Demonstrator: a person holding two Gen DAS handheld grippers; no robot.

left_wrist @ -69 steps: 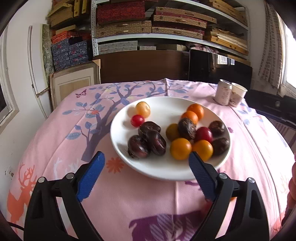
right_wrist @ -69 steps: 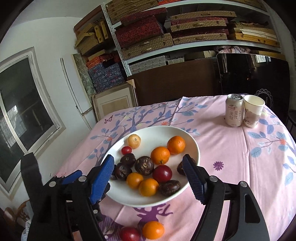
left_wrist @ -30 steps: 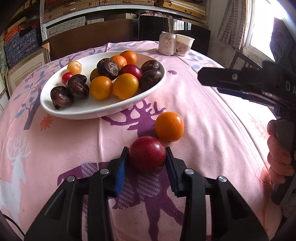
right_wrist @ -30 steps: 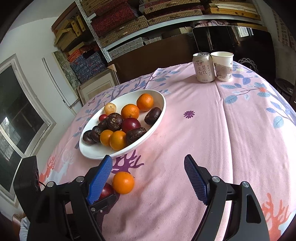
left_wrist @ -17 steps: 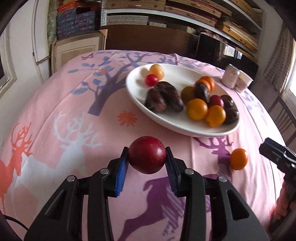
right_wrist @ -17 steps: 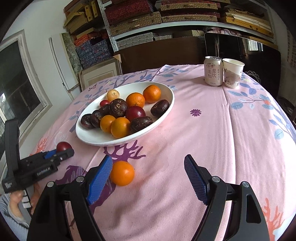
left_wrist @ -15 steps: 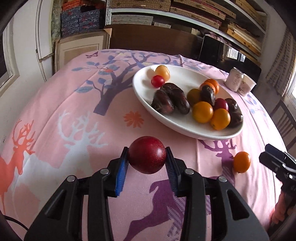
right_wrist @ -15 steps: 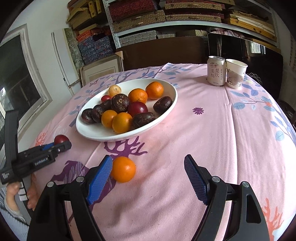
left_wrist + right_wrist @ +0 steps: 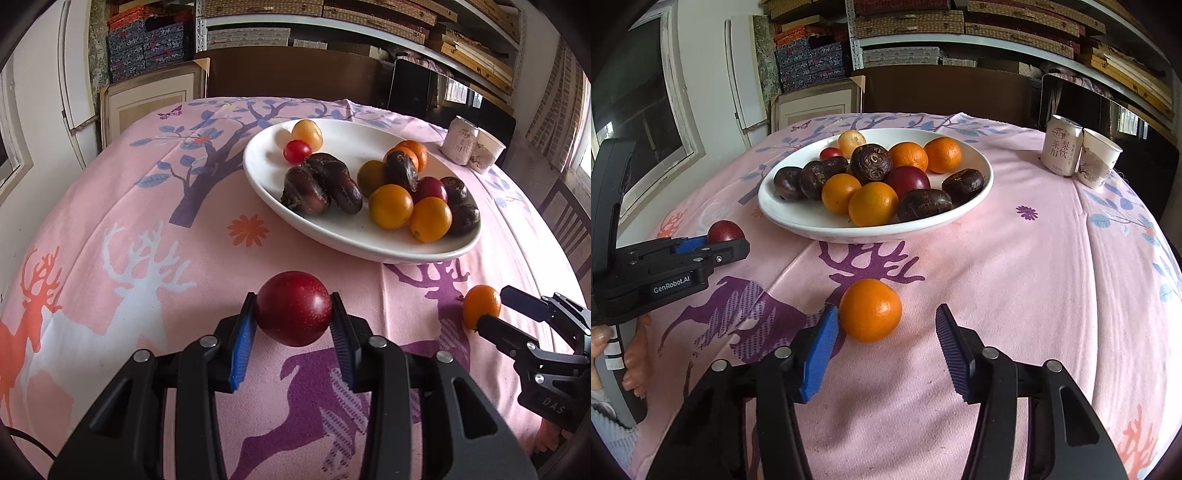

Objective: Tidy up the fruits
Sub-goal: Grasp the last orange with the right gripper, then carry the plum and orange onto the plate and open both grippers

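left gripper [image 9: 293, 341] has lifted the plum [image 9: 293, 313] off the counter [image 9: 110, 221], jaws clamped on it, while right gripper [image 9: 882, 341] has moved in on the orange [image 9: 870, 309], jaws wide around it, so both strays look bound for the plate [image 9: 332, 236].

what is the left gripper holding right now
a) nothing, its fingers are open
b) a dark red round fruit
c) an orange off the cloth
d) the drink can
b: in the left wrist view the left gripper has its fingers closed on either side of a dark red round fruit, while the loose orange sits on the cloth between the open fingers of the right gripper, not yet grasped.
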